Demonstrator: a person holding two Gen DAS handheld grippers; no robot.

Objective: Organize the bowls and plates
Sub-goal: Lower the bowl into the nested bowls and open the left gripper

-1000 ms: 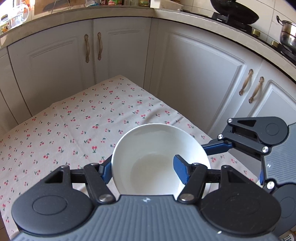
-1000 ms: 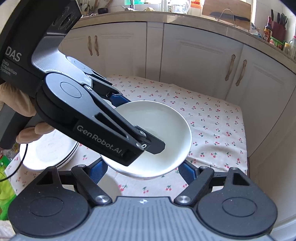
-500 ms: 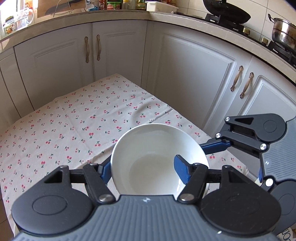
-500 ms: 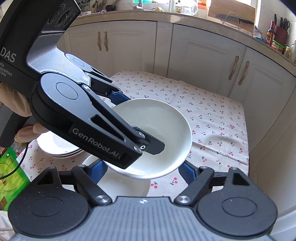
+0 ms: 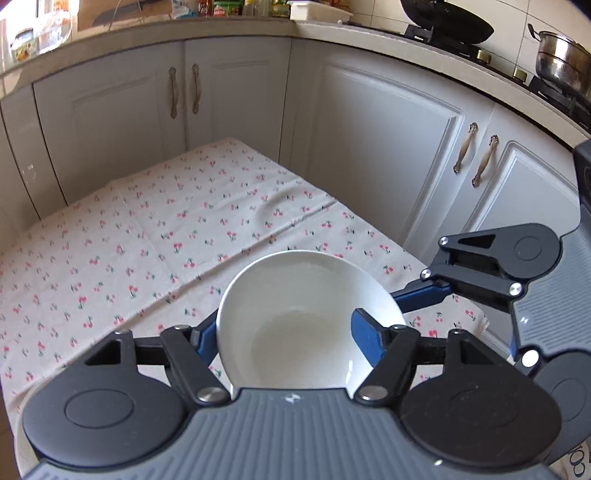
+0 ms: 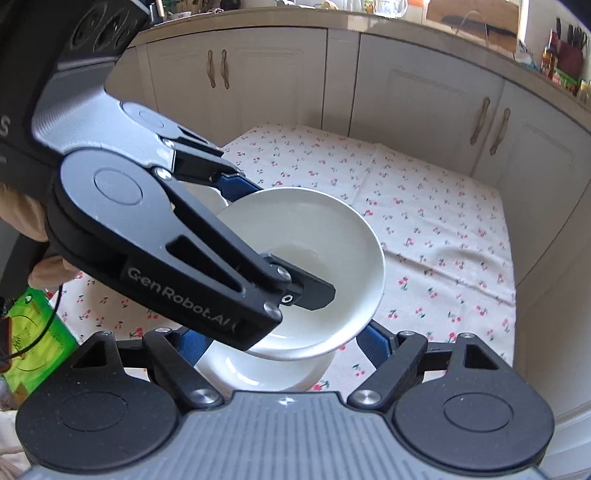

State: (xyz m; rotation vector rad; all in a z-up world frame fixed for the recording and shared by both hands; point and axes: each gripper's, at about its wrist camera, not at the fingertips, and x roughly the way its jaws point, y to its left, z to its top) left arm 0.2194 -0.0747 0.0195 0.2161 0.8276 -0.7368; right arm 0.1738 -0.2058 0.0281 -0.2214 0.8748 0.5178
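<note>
Left gripper (image 5: 284,334): its 2 blue-padded fingers pinch the rim of a white glazed ceramic bowl (image 5: 306,321), one finger (image 5: 369,338) inside the bowl, the other outside under the rim. The bowl is held off the table, tilted, its mouth facing up.

Right wrist view: the same bowl (image 6: 325,258) hangs directly above a second white ceramic bowl (image 6: 258,373) that sits on the cloth. Whether the 2 bowls touch cannot be told; the upper one hides most of the lower.

Right gripper (image 6: 284,341): fingers spread wide, one blue pad on each side of the lower bowl, gripping nothing. In the left wrist view, one blue finger of the right gripper (image 5: 421,295) lies just beside the held bowl's rim.

Table: covered with a cream tablecloth printed with small red cherries (image 5: 147,240), creased near the far edge. White panelled cabinet doors with bronze handles (image 5: 388,147) surround it on 2 sides.

Countertop: black wok (image 5: 448,22) and a steel pot (image 5: 561,61) on the stove.

Lower left of the right wrist view: a green printed package (image 6: 33,343).
</note>
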